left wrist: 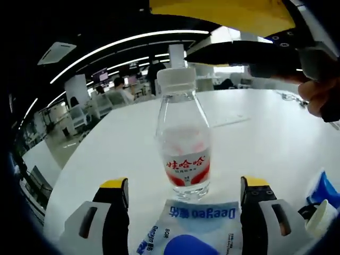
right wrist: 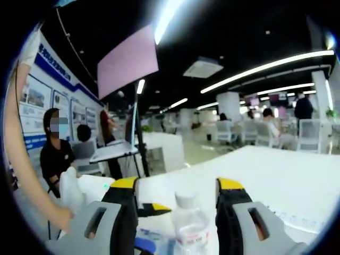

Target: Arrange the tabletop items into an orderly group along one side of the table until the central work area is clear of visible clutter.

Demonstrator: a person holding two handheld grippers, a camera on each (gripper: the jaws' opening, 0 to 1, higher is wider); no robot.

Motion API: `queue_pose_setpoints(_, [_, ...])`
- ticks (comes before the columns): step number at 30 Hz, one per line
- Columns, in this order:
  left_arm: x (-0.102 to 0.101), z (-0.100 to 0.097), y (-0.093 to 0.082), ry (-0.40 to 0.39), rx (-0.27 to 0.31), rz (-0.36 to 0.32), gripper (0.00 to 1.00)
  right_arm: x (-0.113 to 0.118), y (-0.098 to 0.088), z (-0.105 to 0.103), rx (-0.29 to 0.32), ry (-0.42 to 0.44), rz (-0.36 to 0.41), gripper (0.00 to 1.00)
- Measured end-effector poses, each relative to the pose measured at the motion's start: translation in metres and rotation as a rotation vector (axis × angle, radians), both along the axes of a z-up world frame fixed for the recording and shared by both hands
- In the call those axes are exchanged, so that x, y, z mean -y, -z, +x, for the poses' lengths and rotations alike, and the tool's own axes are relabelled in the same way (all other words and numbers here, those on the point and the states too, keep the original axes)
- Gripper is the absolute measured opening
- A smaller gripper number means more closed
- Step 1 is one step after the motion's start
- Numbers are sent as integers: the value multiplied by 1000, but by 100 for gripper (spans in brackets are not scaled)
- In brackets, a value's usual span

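Observation:
A clear water bottle (left wrist: 183, 138) with a white cap and red label stands upright on the white table (left wrist: 265, 138). It is just beyond my left gripper (left wrist: 184, 196), whose yellow-tipped jaws stand open on either side of it without touching. A blue and white Deeyeo wipes pack (left wrist: 187, 226) lies flat between those jaws. My right gripper (left wrist: 234, 53), held by a hand (left wrist: 319, 90), hovers above the table at the upper right. In the right gripper view the bottle (right wrist: 188, 226) shows low between the open jaws of the right gripper (right wrist: 178, 204).
A blue and white item (left wrist: 321, 197) lies at the table's right edge. A yellow-tipped jaw (right wrist: 154, 208) of the other gripper pokes in from the left. A hand (right wrist: 62, 218) is low at the left. Office desks, chairs and seated people (right wrist: 56, 154) fill the background.

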State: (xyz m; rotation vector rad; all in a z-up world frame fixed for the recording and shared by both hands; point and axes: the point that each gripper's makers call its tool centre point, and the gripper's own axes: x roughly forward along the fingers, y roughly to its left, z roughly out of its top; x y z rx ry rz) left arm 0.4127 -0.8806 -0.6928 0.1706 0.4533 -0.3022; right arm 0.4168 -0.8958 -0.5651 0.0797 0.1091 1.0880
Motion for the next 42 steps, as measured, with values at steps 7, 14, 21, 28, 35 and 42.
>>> queue_pose_setpoints(7, [-4, -16, -17, 13, 8, -3, 90, 6, -9, -20, -7, 8, -28, 55])
queue_pose_setpoints(14, [-3, -25, -36, 26, 16, 1, 90, 9, -24, -39, 9, 15, -37, 55])
queue_pose_setpoints(21, [-3, -34, -57, 38, 38, 1, 89, 13, -35, -52, 27, 23, -42, 55])
queue_pose_setpoints(28, [-7, -46, -66, 45, 33, 12, 89, 25, -34, -66, 16, 65, -63, 55])
queue_pose_setpoints(35, [-15, -57, -68, 63, 16, 21, 88, 50, -20, -77, -19, 139, -91, 56])
queue_pose_setpoints(42, [-21, -71, -63, 75, -14, 22, 87, 74, -3, -88, -86, 203, -112, 55])
